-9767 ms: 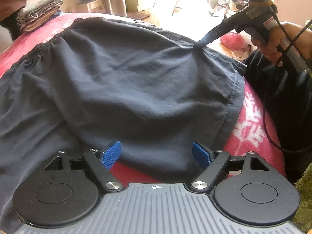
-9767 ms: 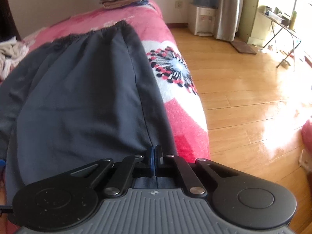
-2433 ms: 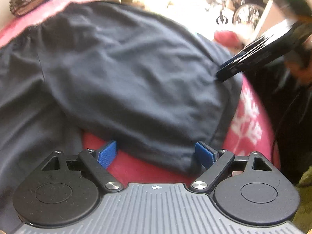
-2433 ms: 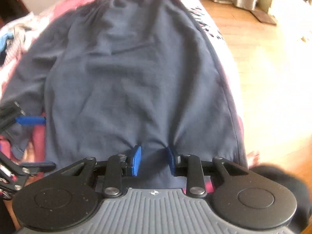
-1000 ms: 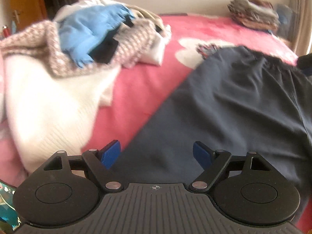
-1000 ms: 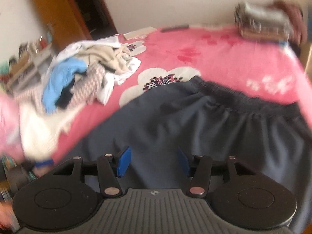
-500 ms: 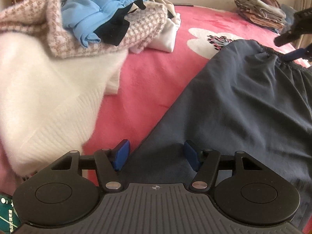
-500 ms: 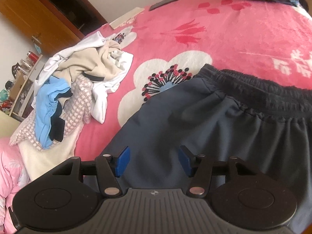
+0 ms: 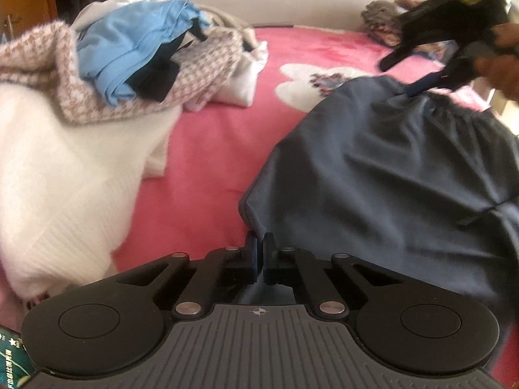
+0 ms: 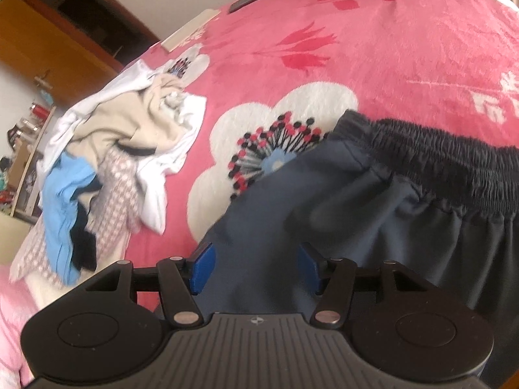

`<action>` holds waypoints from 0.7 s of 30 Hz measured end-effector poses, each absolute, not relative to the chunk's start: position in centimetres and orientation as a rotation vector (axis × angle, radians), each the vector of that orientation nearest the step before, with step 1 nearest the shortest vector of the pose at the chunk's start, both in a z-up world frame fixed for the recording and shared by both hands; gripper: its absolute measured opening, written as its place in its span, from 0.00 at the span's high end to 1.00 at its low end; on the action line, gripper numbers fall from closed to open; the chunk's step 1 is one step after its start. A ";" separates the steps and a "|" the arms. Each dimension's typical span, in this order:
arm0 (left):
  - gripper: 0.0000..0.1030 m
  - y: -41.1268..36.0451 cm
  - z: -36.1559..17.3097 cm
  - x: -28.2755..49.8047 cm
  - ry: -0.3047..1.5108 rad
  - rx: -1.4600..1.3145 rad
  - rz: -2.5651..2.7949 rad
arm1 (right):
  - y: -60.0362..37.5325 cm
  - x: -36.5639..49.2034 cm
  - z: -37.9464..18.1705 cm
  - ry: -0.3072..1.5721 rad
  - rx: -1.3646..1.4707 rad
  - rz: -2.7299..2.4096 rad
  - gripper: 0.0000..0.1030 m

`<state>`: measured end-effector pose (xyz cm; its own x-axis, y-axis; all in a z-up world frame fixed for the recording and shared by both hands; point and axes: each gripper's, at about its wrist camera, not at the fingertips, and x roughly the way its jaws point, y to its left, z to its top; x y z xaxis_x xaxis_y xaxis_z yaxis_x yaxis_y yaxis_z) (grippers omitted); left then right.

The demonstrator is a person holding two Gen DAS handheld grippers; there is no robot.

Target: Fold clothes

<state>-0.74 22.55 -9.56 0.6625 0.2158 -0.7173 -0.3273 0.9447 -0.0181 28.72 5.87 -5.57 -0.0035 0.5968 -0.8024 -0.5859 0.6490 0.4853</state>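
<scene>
While the dark shorts (image 9: 405,178) lie spread over the pink blanket (image 9: 207,149), they look doubled over at least once, since a rounded folded edge runs just ahead of the left gripper (image 9: 258,254). How many folds are in them the pictures do not settle. Judging from the heap of loose clothes (image 9: 123,58) to the left of both grippers, a fair share of the folding is left, while a small folded stack (image 9: 382,29) sits blurred at the far end of the bed, well beyond the jaws.

The left gripper's jaws are pressed together, with only a sliver between the blue pads, and they pinch the near corner of the shorts: the dark cloth runs straight into the jaws and bunches below them. The white sweater (image 9: 65,188) lies to the left of these jaws, apart from them.

The right gripper (image 10: 256,267) has its jaws spread wide. Dark cloth fills the space between and under the pads, but nothing is clamped; whether the pads touch the fabric I cannot tell. The gathered waistband (image 10: 431,168) lies ahead and to the right of these jaws, and the side edge of the shorts passes just by the left pad.
</scene>
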 end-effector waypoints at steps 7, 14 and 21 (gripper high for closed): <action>1.00 20.3 -7.1 -1.8 0.672 -0.232 0.099 | 9.6 29.4 -6.2 1.259 -0.067 0.889 0.37; 1.00 17.5 -5.7 -2.4 0.576 -0.300 -0.151 | 11.6 30.1 -7.6 1.288 -0.117 0.813 0.35; 1.00 16.0 -5.8 -2.3 0.563 -0.313 -0.278 | 10.7 30.5 -8.4 1.334 -0.105 0.811 0.35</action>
<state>-2.30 15.98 -5.76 0.8105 -0.3407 -0.4764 0.1714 0.9158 -0.3633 30.45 10.74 -8.45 0.0106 0.4618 -0.8869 -0.5752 0.7284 0.3724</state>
